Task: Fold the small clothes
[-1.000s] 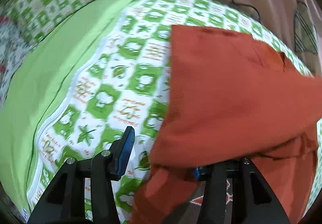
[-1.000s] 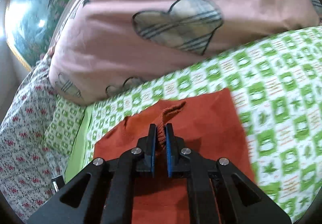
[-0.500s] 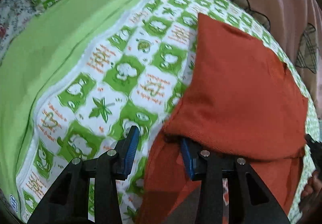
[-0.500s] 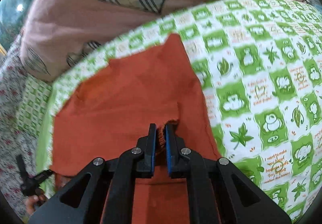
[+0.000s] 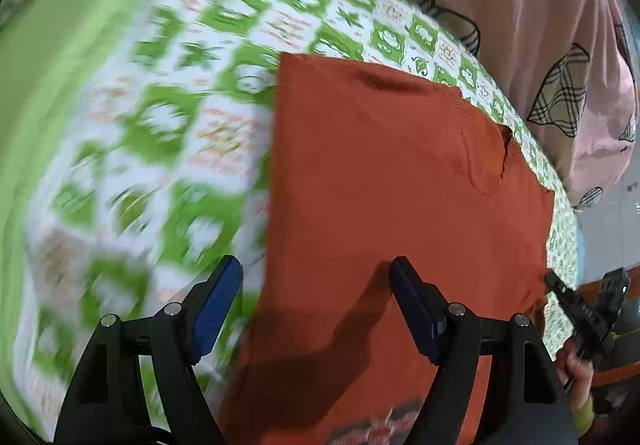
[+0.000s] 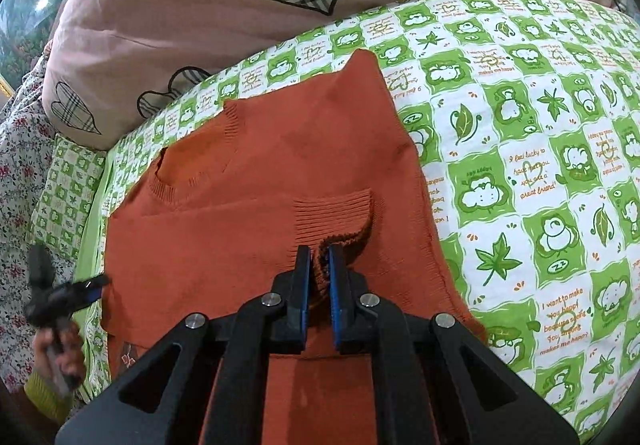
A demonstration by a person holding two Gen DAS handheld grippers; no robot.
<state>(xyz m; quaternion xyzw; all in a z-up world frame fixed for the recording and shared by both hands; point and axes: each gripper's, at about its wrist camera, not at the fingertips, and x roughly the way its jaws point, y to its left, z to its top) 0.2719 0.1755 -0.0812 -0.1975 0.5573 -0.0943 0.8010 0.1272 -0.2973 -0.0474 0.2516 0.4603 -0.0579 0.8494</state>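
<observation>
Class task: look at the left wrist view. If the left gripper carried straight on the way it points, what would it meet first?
Most likely the orange sweater lying on the green patterned sheet. The left gripper, its jaws opening with nothing pinched between them, points down at the sweater's left edge; depth is unclear, so it might land partly on the sheet.

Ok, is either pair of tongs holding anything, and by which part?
Right tongs pinch the orange sweater by its ribbed cuff; left tongs are opening, gripping nothing.

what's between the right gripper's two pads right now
In the right wrist view, the right gripper is shut on the ribbed cuff of the orange sweater; a fold of that knit fills the gap.
</observation>
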